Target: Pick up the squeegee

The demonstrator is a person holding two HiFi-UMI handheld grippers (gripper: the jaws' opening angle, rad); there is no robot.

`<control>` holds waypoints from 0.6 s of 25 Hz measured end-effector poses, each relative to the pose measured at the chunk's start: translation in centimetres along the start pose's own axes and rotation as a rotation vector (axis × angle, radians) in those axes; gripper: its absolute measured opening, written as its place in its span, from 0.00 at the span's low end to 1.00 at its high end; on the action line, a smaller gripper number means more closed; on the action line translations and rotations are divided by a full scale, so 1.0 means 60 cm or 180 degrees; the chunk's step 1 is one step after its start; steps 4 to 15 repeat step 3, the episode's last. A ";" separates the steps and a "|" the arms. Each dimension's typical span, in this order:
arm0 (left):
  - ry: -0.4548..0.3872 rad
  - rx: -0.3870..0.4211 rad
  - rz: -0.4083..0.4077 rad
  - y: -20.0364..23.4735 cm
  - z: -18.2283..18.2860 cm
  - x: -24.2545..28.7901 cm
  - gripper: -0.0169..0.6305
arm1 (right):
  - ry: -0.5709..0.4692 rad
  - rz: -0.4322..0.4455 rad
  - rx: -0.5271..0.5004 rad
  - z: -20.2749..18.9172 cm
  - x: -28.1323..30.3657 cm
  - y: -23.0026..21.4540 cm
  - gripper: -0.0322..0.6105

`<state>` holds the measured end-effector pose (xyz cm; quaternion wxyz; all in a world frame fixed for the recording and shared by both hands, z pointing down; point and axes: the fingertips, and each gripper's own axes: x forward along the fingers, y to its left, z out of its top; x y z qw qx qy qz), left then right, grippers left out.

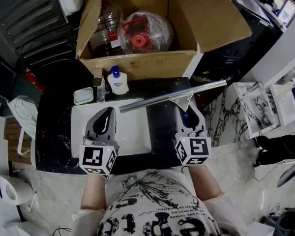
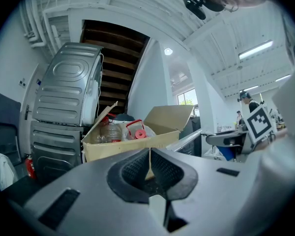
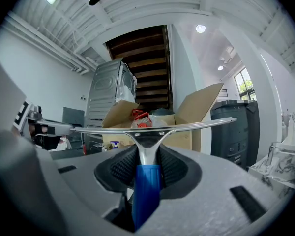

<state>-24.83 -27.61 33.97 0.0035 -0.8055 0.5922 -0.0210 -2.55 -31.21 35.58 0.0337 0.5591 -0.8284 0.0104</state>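
The right gripper (image 1: 187, 113) is squeezing the one squeegee (image 1: 172, 96) by its blue handle, with its jaws clenched on it. The handle is pointing back into the jaws, toward the person. The long shiny blade is lying sideways just past the jaw tips and sticking out on both sides of them. Its end on the right of the jaws is reaching a bit farther away. The left gripper (image 1: 107, 111) is holding nothing, and its jaws are pressing together, empty. One cardboard box (image 1: 137, 65) is sitting open beyond both pairs of jaws, with two clear bottles (image 1: 105, 28) inside. One small soap bottle (image 1: 119, 80) is standing just ahead of the left jaws. Only the head view is showing the white sink (image 1: 132, 136) under both grippers and the dark surface (image 1: 54, 136) around it. Only the right gripper view is showing the pads hugging the squeegee (image 3: 146, 132) handle inside the right gripper (image 3: 147, 168). The left gripper view is showing the left gripper (image 2: 149, 166) and the other gripper's marker cube (image 2: 259, 122) off to its right.
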 end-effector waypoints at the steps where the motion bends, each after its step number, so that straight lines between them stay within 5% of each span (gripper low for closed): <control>1: -0.0003 0.0000 -0.0001 -0.001 0.001 -0.001 0.05 | 0.0001 -0.0003 0.0008 0.000 -0.001 0.000 0.23; 15: -0.0007 0.0001 -0.0004 -0.003 0.002 -0.002 0.05 | 0.0004 -0.0009 0.0022 0.000 -0.003 0.000 0.23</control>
